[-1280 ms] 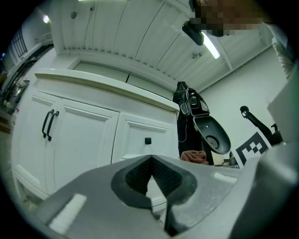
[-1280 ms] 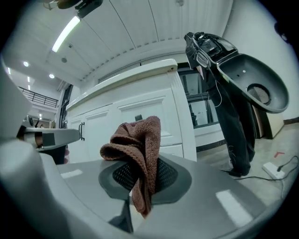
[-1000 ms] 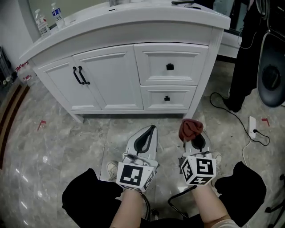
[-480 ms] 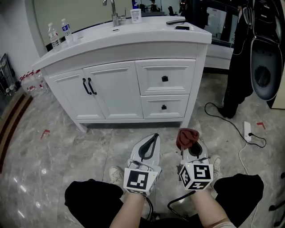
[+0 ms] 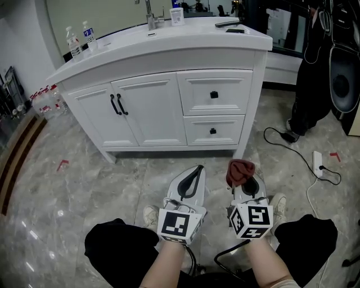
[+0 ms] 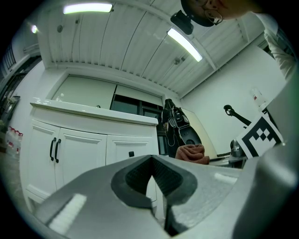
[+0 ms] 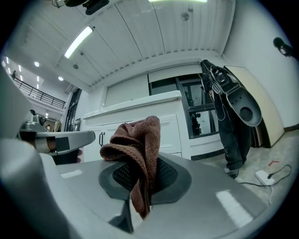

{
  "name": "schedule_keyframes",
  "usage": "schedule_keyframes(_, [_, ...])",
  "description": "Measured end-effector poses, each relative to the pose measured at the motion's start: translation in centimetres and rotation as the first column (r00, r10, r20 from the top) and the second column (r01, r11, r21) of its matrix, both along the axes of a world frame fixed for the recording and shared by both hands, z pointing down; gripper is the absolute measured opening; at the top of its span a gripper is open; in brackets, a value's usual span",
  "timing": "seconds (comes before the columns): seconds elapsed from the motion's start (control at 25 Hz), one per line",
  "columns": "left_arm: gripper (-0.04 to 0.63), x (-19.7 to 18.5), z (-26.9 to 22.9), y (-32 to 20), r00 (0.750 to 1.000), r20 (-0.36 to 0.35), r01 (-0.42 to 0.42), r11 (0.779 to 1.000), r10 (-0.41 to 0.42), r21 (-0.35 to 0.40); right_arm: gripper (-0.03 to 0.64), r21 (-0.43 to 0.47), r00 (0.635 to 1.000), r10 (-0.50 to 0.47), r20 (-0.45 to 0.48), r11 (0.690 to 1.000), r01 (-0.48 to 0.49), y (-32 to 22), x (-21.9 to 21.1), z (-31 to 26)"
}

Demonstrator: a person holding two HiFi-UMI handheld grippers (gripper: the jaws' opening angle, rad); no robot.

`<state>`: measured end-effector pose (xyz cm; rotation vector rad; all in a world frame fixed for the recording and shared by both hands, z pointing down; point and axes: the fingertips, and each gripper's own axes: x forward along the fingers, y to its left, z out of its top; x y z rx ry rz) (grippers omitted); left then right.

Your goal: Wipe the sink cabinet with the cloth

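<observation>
A white sink cabinet [image 5: 169, 107] with two doors and two drawers stands ahead of me on the marble floor; it also shows in the left gripper view as the cabinet [image 6: 84, 149] and behind the cloth as the cabinet [image 7: 170, 128]. My right gripper [image 5: 243, 171] is shut on a reddish-brown cloth [image 5: 239, 170], bunched cloth [image 7: 138, 144] sticking up from its jaws. My left gripper [image 5: 194, 171] is shut and holds nothing; its jaws [image 6: 152, 175] meet at the tip. Both grippers hang low, well short of the cabinet front.
Two water bottles [image 5: 79, 39], a faucet [image 5: 151, 17] and small items sit on the countertop. A person in dark clothes [image 5: 315, 84] stands at the right. A cable and power strip [image 5: 318, 160] lie on the floor at right. More bottles [image 5: 45, 101] stand left of the cabinet.
The view has lifted and pulled back a little, so the countertop and faucet now show. Both grippers stay low and shut, the cloth still held in the right one.
</observation>
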<state>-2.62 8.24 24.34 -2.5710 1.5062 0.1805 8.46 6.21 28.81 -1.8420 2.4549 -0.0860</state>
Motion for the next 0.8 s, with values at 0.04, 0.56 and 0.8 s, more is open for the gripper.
schedule_keyframes(0.04, [0.000, 0.1, 0.0, 0.0, 1.000, 0.001, 0.000, 1.000, 0.000, -0.002, 0.078, -0.002, 1.000, -0.002, 0.001, 1.000, 0.002, 0.0, 0.0, 0.1])
schedule_keyframes(0.56, [0.000, 0.6, 1.6, -0.9, 1.000, 0.012, -0.010, 0.999, 0.011, -0.037, 0.078, -0.046, 1.000, -0.023, 0.021, 0.999, 0.024, -0.6, 0.4, 1.0])
schedule_keyframes(0.8, [0.000, 0.4, 1.6, -1.0, 1.000, 0.020, -0.010, 0.999, 0.011, -0.041, 0.078, -0.048, 1.000, -0.016, 0.025, 0.999, 0.017, -0.8, 0.7, 0.9])
